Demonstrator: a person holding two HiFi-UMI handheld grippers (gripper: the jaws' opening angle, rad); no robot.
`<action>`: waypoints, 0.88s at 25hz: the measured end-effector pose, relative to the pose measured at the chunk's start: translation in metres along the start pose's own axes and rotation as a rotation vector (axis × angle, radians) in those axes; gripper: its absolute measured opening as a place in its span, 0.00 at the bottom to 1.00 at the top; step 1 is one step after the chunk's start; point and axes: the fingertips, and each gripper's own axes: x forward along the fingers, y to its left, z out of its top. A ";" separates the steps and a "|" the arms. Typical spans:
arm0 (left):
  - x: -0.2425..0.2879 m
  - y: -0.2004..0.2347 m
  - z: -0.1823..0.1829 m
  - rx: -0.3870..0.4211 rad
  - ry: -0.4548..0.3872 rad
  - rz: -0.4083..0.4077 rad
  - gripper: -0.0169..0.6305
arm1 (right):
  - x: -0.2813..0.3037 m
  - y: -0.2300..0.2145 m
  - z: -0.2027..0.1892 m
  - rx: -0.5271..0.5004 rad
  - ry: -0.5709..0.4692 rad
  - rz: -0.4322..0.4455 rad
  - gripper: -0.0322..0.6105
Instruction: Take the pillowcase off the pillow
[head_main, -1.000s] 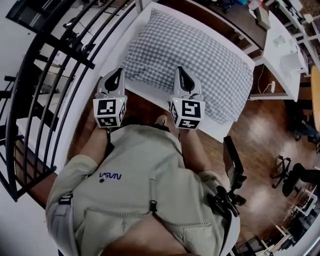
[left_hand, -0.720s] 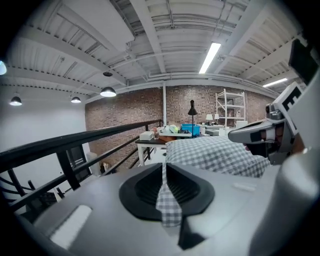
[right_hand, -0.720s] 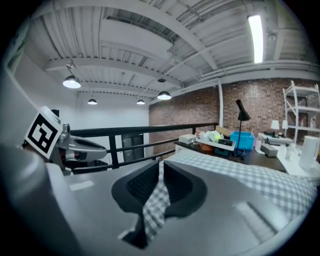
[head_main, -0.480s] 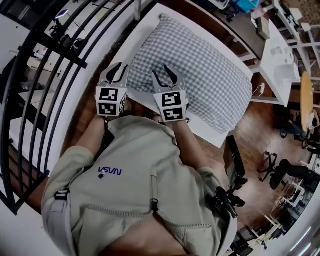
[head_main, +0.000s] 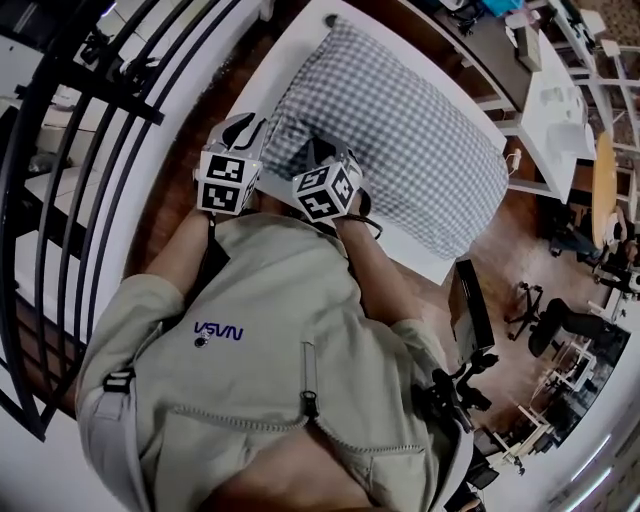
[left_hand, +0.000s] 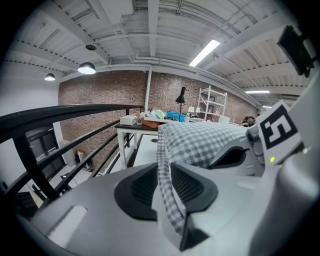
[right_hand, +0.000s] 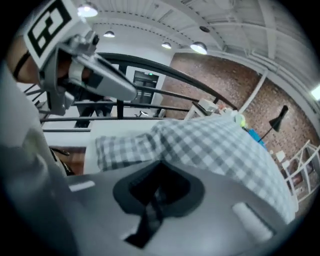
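Note:
A grey-and-white checked pillow (head_main: 400, 130) in its pillowcase lies on a white table (head_main: 278, 58). Both grippers are at its near left corner. My left gripper (head_main: 250, 125) has a fold of the pillowcase edge (left_hand: 167, 200) between its pads, which touch the cloth on both sides; its jaws have just been opening a little. My right gripper (head_main: 322, 158), rolled onto its side, rests against the pillow's near edge. In the right gripper view its jaws (right_hand: 157, 192) are shut, no cloth shows between them, and the pillow (right_hand: 215, 150) rises just beyond.
A black railing (head_main: 110, 90) runs along the left of the table. A white desk (head_main: 560, 100) with small items stands at the right. A black stand (head_main: 470, 320) and an office chair (head_main: 550, 325) are on the wooden floor at the right.
Both grippers moved forward and down to the pillow's near left corner. The right one opened wide, rolled onto its side and shut again. The left one now has pillowcase cloth between its pads.

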 end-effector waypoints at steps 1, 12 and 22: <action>0.003 0.000 -0.002 -0.008 0.009 -0.001 0.17 | -0.007 -0.004 0.002 0.029 -0.015 0.003 0.05; 0.026 0.003 -0.014 -0.023 0.067 0.002 0.17 | -0.035 0.006 0.026 0.081 -0.132 0.183 0.28; 0.012 0.000 -0.027 -0.059 0.073 0.001 0.17 | -0.015 0.022 0.011 -0.036 -0.016 0.160 0.07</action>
